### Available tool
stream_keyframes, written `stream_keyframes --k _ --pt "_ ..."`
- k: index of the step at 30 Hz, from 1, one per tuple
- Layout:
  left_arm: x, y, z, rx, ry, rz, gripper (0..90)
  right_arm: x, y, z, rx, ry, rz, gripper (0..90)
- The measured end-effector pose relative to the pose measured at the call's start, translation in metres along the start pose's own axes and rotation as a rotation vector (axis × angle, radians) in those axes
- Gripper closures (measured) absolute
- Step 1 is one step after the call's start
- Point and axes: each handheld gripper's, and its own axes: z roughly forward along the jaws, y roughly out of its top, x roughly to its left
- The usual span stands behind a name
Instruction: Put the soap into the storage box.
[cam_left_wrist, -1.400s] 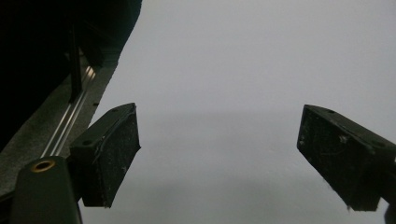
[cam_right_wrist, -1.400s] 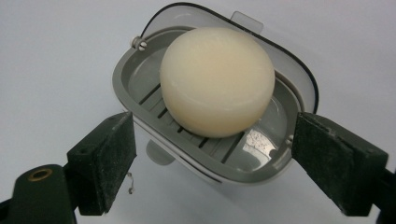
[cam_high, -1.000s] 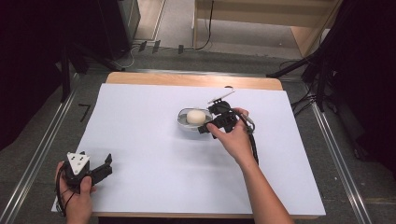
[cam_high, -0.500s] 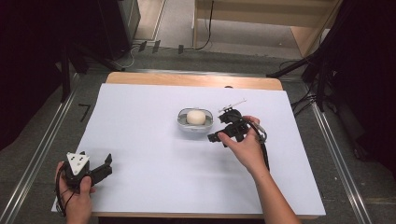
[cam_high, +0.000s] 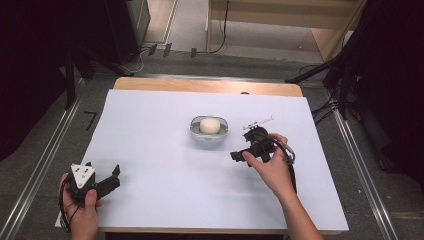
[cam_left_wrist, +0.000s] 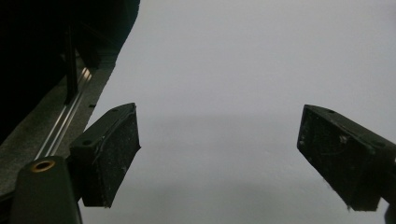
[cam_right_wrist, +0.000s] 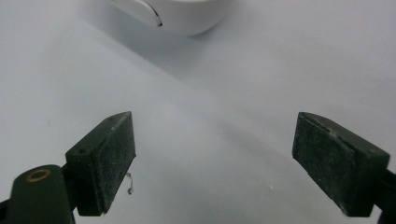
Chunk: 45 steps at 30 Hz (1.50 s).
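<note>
Bowl's got one thing in it
The small grey bowl (cam_high: 209, 132) holds a pale round lump (cam_high: 210, 125); right gripper (cam_high: 243, 154) sits just beside it, jaws wide apart, and left gripper (cam_high: 112, 177) is gaping too.

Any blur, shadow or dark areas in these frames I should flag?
High view: table evenly lit, surroundings nearly black, bowl slightly soft. Left gripper view: left tongs sharp, soft shadow between them, dark upper-left corner. Right gripper view: bowl rim blurred at the top edge, right tongs crisp.

A wooden table (cam_high: 150, 84) carries a white sheet (cam_high: 150, 150) over nearly its whole top. On the sheet a grey bowl (cam_high: 209, 136) sits near the middle, holding a pale ball (cam_high: 209, 125).
</note>
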Motion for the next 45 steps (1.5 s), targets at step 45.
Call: stream_keyframes --k 45 --pt "0.001 -0.001 -0.001 -0.011 -0.006 -0.014 14.0 -0.064 -0.115 -0.027 -0.160 -0.017 0.150 13.9"
